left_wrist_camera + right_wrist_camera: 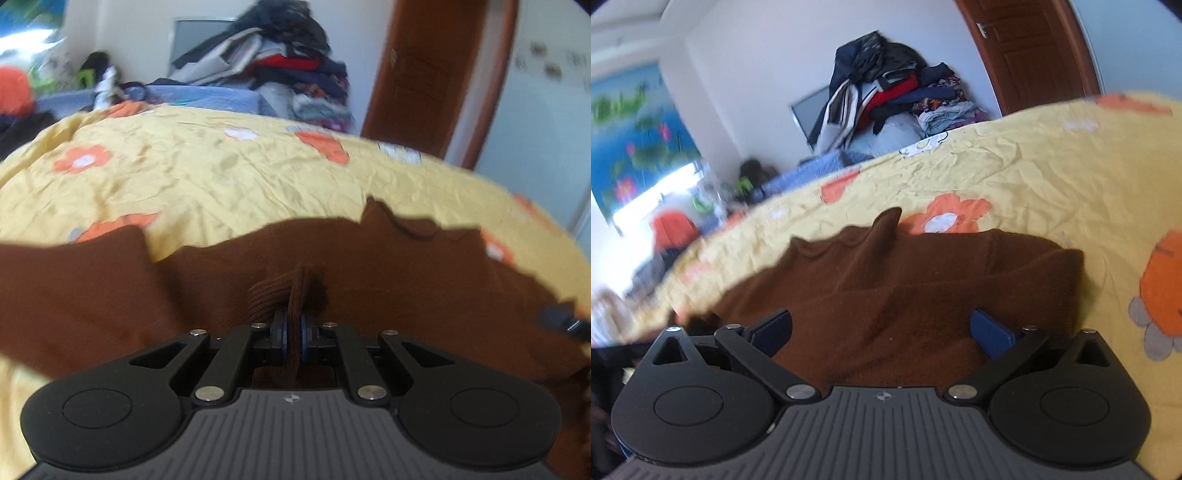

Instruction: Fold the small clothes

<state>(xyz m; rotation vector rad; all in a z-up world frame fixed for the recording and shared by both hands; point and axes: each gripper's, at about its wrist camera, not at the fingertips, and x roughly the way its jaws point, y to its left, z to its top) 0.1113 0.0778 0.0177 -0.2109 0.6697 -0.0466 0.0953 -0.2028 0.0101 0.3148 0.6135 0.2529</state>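
Heaped clothes pile beyond brown garment

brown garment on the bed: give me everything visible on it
The brown garment is a soft, knit-looking dark brown piece, rumpled and spread on the yellow flowered quilt. A ribbed edge is bunched and pinched in the shut left gripper, lifting a small ridge of cloth. A pointed fold sticks up at its far edge. The right gripper is over it with fingers open, gripping nothing. Its exact type cannot be told.

Left gripper angled downward, jaws pinched tight on a fold of brown fabric, right gripper angled downward, jaws spread wide, holding nothing
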